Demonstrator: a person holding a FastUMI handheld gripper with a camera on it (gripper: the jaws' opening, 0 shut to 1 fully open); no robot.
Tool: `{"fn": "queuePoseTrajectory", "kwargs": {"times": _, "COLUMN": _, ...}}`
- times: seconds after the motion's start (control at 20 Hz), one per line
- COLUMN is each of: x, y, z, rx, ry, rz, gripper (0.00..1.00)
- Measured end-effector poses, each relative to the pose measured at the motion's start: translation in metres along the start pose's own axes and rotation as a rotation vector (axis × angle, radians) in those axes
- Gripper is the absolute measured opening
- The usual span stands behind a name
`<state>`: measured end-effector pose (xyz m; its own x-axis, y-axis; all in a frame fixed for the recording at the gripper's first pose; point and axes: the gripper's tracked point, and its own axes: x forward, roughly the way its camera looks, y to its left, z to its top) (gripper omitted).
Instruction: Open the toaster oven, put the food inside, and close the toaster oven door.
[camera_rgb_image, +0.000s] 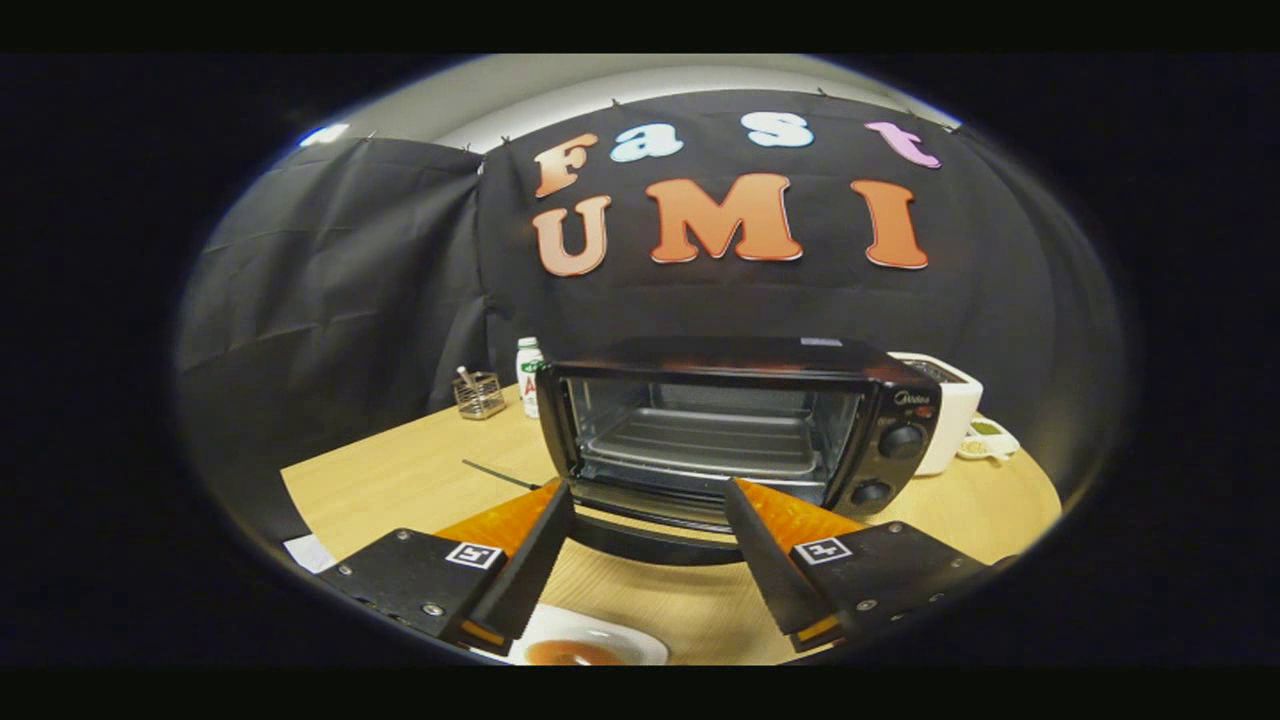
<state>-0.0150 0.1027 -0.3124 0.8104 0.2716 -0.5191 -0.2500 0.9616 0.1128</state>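
We held our gripper spread wide and empty, aimed at the one toaster oven just ahead; its door lay dropped open between the fingertips, leaving the cavity clear for loading. One plate of food sat below the fingers, untouched. One bottle stood beyond.

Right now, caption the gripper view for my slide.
Open hand-held gripper faces the open toaster oven; plate of food sits below its fingers.

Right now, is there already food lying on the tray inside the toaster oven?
No. The tray inside the open toaster oven is bare, and the food sits on its plate between the open fingers.
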Motion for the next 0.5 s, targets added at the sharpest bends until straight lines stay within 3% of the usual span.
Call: {"fn": "queuePoseTrajectory", "kwargs": {"times": 0.5, "x": -0.004, "y": -0.010, "z": -0.080, "rx": 0.119, "ry": 0.203, "rz": 0.021, "gripper": 0.86}}
